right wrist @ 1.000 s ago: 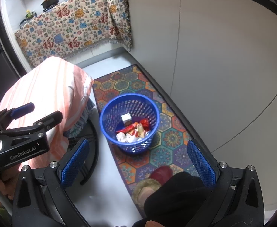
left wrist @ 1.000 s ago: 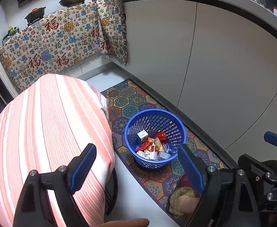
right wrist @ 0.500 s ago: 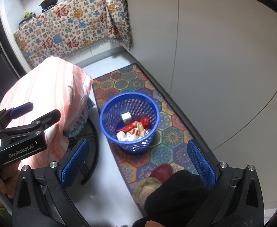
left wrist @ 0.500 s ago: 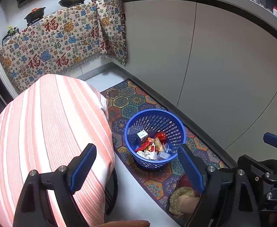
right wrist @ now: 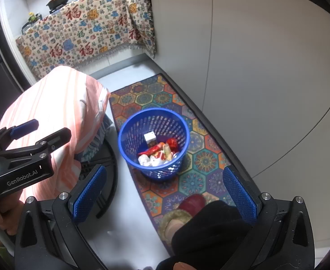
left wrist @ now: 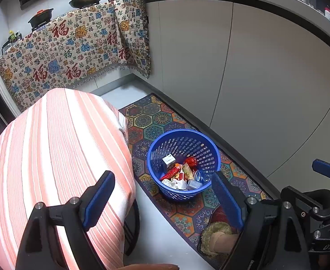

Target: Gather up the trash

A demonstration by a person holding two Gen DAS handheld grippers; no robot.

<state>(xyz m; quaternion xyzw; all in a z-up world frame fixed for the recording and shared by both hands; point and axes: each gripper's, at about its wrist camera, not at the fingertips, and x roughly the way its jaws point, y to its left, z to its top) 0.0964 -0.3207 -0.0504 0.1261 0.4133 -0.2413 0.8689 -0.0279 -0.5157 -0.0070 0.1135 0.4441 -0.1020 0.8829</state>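
A blue plastic basket (left wrist: 212, 155) (right wrist: 124, 148) stands on a patterned floor mat and holds trash (left wrist: 180, 175) (right wrist: 158, 153): red and white wrappers, a small white carton, clear cups. My left gripper (left wrist: 162, 193) hangs open above the table edge and the basket, nothing between its blue pads. My right gripper (right wrist: 162, 191) is also open and empty, held above the floor just in front of the basket. The left gripper's body (right wrist: 23, 155) shows at the left of the right wrist view.
A round table under an orange-and-white striped cloth (left wrist: 52, 157) (right wrist: 52, 103) stands left of the basket. Grey cabinet fronts (left wrist: 266, 78) run along the right. A person's slippered foot (left wrist: 219, 234) (right wrist: 187, 209) rests on the mat (left wrist: 156, 119). A patterned cloth (left wrist: 70, 51) drapes the far counter.
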